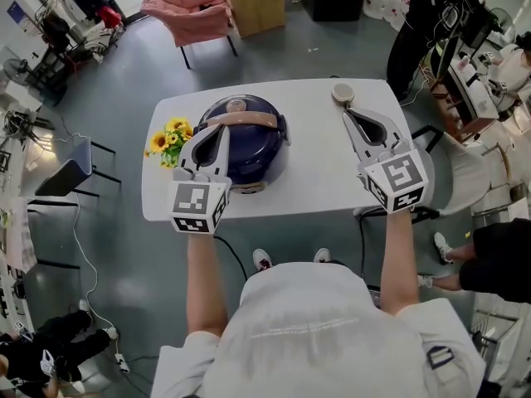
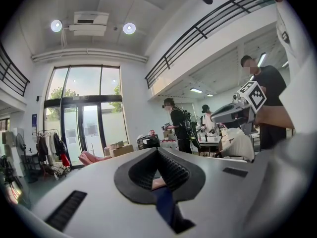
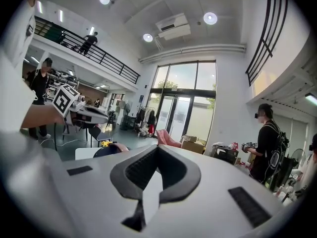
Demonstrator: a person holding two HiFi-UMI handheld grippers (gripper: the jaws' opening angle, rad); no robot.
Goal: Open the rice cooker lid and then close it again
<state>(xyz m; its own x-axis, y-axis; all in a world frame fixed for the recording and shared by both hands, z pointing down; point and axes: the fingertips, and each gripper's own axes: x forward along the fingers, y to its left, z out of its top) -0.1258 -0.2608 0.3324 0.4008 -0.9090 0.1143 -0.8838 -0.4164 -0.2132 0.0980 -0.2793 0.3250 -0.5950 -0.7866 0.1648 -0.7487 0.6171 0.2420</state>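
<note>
Grey floor [image 1: 332,48] of a big hall is spreading around a white surface [image 1: 323,185]. A pink chair [image 1: 189,15] and a cardboard box [image 1: 253,2] are standing behind it, and a person in black [image 1: 419,31] is standing at the right side.

On the left half of this surface the rice cooker [image 1: 270,168] is sitting. It is round and dark blue, with a glossy domed lid [image 1: 249,143]. A pale beige handle [image 1: 245,120] is lying across the top from one side to the other. The lid is resting down on the body, fully shut. A small beige part [image 1: 247,188] is showing at the lower edge on the near side. Just beside the cooker, on its left, a bunch of yellow flowers [image 1: 170,139] is standing.

The left hand-held gripper [image 1: 218,129] is hanging over the left part of the lid, and its tips are reaching near the left end of the handle. Its jaws are pressing together with nothing between them. In the left gripper view only the dark blue of the cooker and a bit of beige are showing below them. Whether it is touching the lid I cannot tell.

The right hand-held gripper [image 1: 348,114] is hovering over the bare right part of the surface, well apart from the cooker. Its jaws are also clenched and empty. Its tips are pointing at a small round beige disc [image 1: 343,94] lying near the far edge.
</note>
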